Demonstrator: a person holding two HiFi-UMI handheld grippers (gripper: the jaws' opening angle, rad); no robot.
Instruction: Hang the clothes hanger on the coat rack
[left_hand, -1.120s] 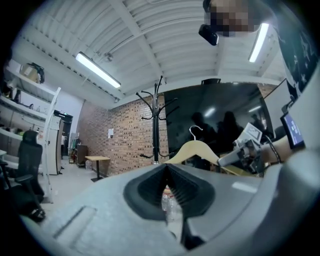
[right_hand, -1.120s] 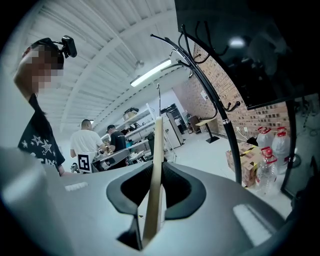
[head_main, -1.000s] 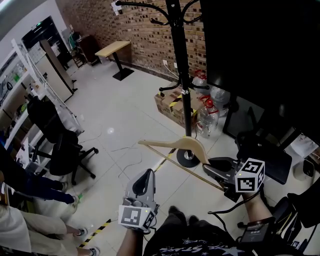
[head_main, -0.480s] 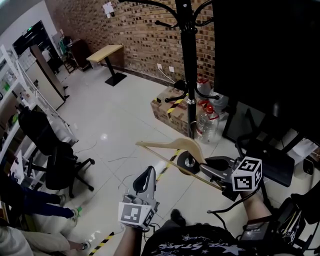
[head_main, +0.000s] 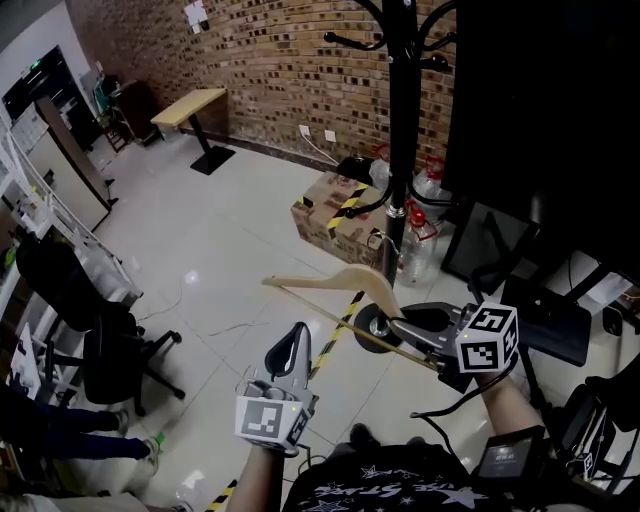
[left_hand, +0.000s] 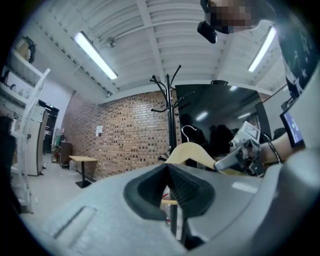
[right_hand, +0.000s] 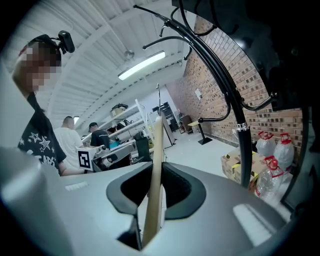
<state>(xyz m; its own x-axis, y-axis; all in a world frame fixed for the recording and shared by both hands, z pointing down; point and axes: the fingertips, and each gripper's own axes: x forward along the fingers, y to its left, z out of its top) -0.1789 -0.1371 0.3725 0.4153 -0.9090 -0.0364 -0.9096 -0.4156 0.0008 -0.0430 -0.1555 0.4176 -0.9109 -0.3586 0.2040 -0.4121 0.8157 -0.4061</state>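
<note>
The wooden clothes hanger (head_main: 335, 283) is held level over the floor by one end of its lower bar, with my right gripper (head_main: 397, 323) shut on it. In the right gripper view the pale bar (right_hand: 155, 170) stands upright between the dark pads. The black coat rack (head_main: 401, 130) rises just beyond the hanger, its round base (head_main: 372, 330) on the floor under it and its curved hooks (right_hand: 172, 30) high above. My left gripper (head_main: 296, 338) is to the left of the hanger, shut and empty. From the left gripper view the hanger (left_hand: 192, 151) shows ahead beside the rack (left_hand: 170, 112).
A taped cardboard box (head_main: 333, 214) and water bottles (head_main: 416, 246) stand at the rack's foot. A large black screen (head_main: 545, 130) fills the right. An office chair (head_main: 108, 350) is on the left, a small table (head_main: 186, 105) by the brick wall. Striped tape (head_main: 330, 340) crosses the floor.
Both grippers and the hanger have moved forward toward the coat rack, which now stands closer and further right in the head view. The grip on the hanger is unchanged.
</note>
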